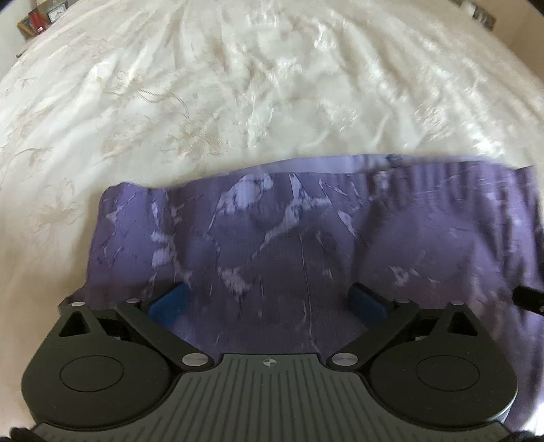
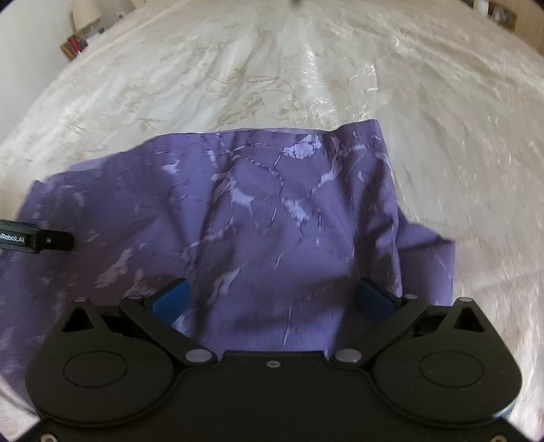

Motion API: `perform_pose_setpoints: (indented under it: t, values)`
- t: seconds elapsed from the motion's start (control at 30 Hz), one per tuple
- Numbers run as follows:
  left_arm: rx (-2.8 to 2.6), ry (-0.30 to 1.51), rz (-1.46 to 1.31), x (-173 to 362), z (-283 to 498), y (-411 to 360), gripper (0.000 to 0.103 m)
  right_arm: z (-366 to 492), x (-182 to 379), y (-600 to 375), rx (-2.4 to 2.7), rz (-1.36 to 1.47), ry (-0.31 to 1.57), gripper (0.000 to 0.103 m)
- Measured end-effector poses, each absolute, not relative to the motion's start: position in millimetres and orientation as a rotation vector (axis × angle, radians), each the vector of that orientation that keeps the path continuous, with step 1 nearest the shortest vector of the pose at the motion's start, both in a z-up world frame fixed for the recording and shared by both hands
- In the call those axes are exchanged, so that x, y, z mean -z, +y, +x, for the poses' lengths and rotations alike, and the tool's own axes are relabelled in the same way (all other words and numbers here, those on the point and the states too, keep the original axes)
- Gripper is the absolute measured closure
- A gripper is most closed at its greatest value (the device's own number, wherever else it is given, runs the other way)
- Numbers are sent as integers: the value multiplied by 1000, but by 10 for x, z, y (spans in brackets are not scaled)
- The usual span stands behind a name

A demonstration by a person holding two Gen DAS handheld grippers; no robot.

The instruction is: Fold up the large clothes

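Observation:
A purple garment (image 1: pixel 306 231) with pale marbled streaks lies folded on a white bedspread (image 1: pixel 238 85). My left gripper (image 1: pixel 268 299) hovers over its near-left part, open, blue pads (image 1: pixel 168 301) wide apart with only cloth below. In the right wrist view the same purple garment (image 2: pixel 272 210) spreads out, a flap sticking out at its right side. My right gripper (image 2: pixel 272 299) is open above the near edge, nothing between its blue pads (image 2: pixel 374 299). The other gripper's black tip (image 2: pixel 44 239) shows at the left edge, and the right one's tip (image 1: pixel 528 297) at the right edge of the left wrist view.
The white embroidered bedspread (image 2: pixel 272 68) stretches far beyond the garment on all sides. A shelf with small items (image 1: pixel 34 20) stands past the bed's far-left corner; a lamp and books (image 2: pixel 81 30) appear there too. Dark objects (image 2: pixel 499 13) sit at the far right.

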State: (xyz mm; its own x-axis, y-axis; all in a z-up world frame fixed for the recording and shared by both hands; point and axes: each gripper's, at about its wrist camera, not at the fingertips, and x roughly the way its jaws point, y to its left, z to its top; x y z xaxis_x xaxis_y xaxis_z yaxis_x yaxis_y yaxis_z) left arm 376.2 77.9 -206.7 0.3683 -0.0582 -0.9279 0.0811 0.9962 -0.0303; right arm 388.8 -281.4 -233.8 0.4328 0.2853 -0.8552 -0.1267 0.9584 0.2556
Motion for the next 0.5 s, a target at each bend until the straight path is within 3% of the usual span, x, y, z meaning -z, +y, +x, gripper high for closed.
perform_pose_setpoints:
  t: [0.23,0.5]
  values:
    - [95,1062,-137,1663,3018,1327,1,3288,2057,-3320,-215,328,1020,1]
    - [-20,1083,-317,1771,2245,1989,1,2685,2184,-3848,-120,529,1051,1]
